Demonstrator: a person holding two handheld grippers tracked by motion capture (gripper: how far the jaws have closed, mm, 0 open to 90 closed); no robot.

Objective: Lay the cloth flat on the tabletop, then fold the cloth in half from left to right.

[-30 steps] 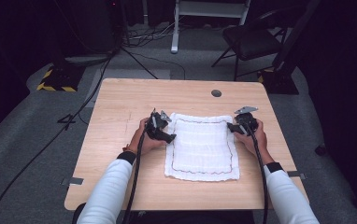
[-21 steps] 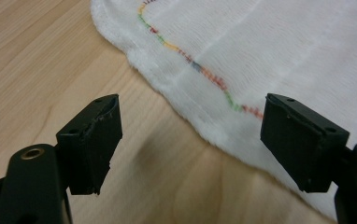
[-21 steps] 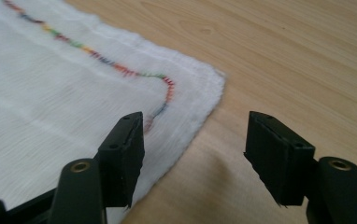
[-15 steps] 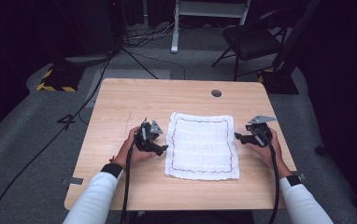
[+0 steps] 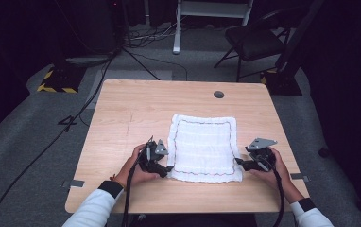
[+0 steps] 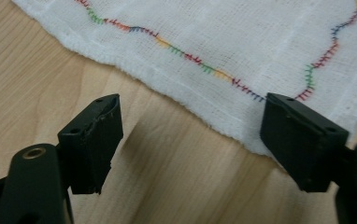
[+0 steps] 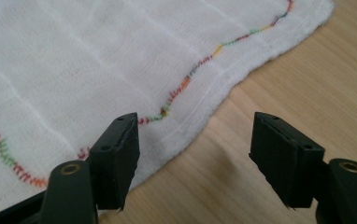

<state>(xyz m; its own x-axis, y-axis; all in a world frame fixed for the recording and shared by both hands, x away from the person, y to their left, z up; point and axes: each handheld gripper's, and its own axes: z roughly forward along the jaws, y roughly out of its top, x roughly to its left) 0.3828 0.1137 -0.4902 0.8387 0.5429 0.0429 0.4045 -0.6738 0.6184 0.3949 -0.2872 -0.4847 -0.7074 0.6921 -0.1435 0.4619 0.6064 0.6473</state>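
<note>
A white square gauze cloth with a wavy line of multicoloured stitching near its hem [image 5: 204, 146] lies spread flat on the light wooden table with a small dark round grommet near its far edge [image 5: 122, 113], on the near half of the tabletop and a little right of centre. In the high view the left gripper [image 5: 165, 169], black and held in the person's left hand [image 5: 136, 166], sits at the cloth's near left corner, its tips at the hem; the right gripper [image 5: 238, 162], held in the right hand [image 5: 270, 166] and carrying a grey three-cornered plate, sits at the near right corner, its tips just beside the hem. In the left gripper view the left gripper [image 6: 191, 140] has its jaws spread wide, with bare wood and the cloth's edge [image 6: 242, 51] between them; one jaw overlaps the hem in the picture, the other stands over the table, and no fabric is pinched. In the right gripper view the right gripper [image 7: 195, 156] has jaws that have just been opening and now stand wide apart; one jaw is over the stitched border of the cloth [image 7: 97, 65], the other over bare wood, and nothing is clamped between them. A dark cable trails from each gripper toward the table's near edge. White sleeves with dark cuffs cover both forearms.
</note>
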